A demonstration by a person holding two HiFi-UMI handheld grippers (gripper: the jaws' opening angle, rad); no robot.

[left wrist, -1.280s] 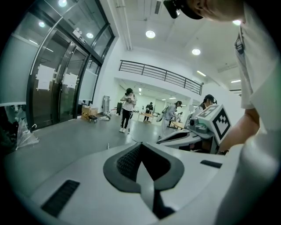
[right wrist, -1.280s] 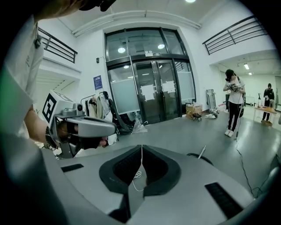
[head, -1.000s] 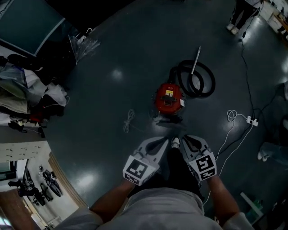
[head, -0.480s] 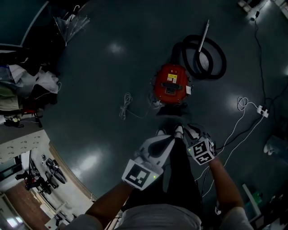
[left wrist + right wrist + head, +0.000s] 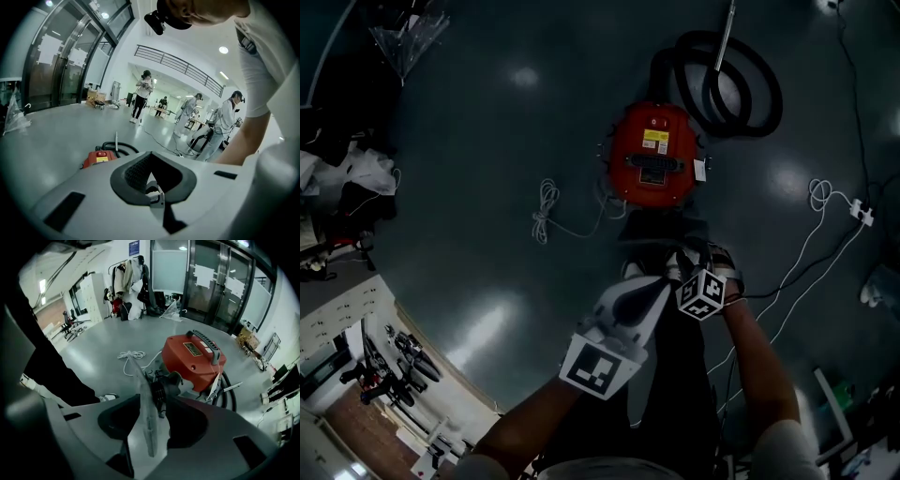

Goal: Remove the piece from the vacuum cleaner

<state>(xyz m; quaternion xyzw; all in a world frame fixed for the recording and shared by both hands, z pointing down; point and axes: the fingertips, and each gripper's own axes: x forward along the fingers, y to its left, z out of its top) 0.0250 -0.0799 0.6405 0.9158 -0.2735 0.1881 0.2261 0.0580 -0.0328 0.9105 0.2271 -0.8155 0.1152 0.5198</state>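
Starts at the left of the head view with a coiled white cord (image 5: 546, 211) lying loose on the dark floor, near the red vacuum cleaner (image 5: 654, 167) but well clear of both tools. Holds the left gripper (image 5: 652, 292) low in front of the body, jaws pressed together on nothing, out of the work. Places the right gripper (image 5: 692, 258) down at the near end of the machine, jaws opening, with a black ribbed piece (image 5: 164, 387) framed between them and no pad pressing on it.

Reads as the reach before the grasp, with the piece not yet off. Calls next for easing the spread jaws round that piece, closing firmly, then drawing it straight away from the body. Probably calls for bracing the casing with the idle tool too, in case it slides.

Gives the layout only from the head view, including the black hose (image 5: 731, 75) looped beyond the machine, yet hides the piece under the right tool. Shows piece, carry handle and label only from the right gripper view (image 5: 157, 390). Catches, from the left gripper view (image 5: 148, 164), just the vacuum's top well beyond the closed jaws, plus people (image 5: 142, 96) standing across the hall.
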